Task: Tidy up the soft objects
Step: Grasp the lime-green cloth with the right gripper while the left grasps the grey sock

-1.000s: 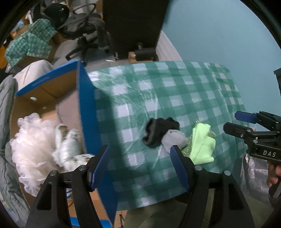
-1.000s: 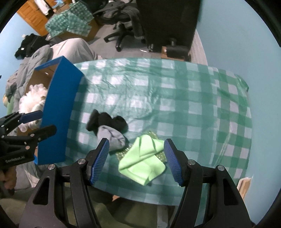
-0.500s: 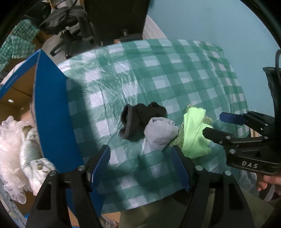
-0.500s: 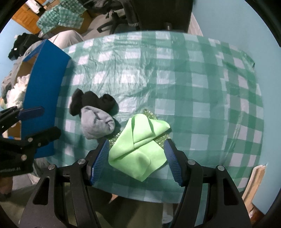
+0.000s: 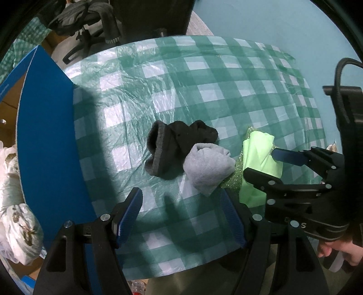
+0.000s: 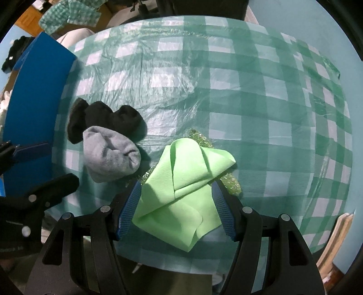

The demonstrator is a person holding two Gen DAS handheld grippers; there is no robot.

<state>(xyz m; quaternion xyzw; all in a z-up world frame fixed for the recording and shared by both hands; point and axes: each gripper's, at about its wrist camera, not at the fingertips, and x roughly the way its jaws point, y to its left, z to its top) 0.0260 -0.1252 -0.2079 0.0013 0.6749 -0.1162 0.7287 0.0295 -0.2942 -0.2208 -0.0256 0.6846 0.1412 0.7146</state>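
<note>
A black sock [image 5: 179, 147] [image 6: 106, 119], a rolled grey sock [image 5: 208, 168] [image 6: 111, 156] and a folded light green cloth [image 5: 258, 158] [image 6: 183, 188] lie together on the green checked tablecloth [image 5: 204, 79] [image 6: 249, 90]. A glittery green scrubber [image 6: 229, 183] peeks out under the cloth. My left gripper [image 5: 181, 199] is open, just in front of the grey sock. My right gripper [image 6: 177, 192] is open, its fingers either side of the green cloth; it also shows in the left wrist view [image 5: 261, 163].
A blue cardboard box [image 5: 45, 140] [image 6: 34, 95] stands at the table's left edge, with white fluffy items [image 5: 18, 217] inside. Office chairs [image 5: 90, 20] and clutter stand behind the table. The table's front edge is close under both grippers.
Both grippers have moved forward and down toward the pile. The left one swung right, away from the box. The right one now straddles the green cloth.
</note>
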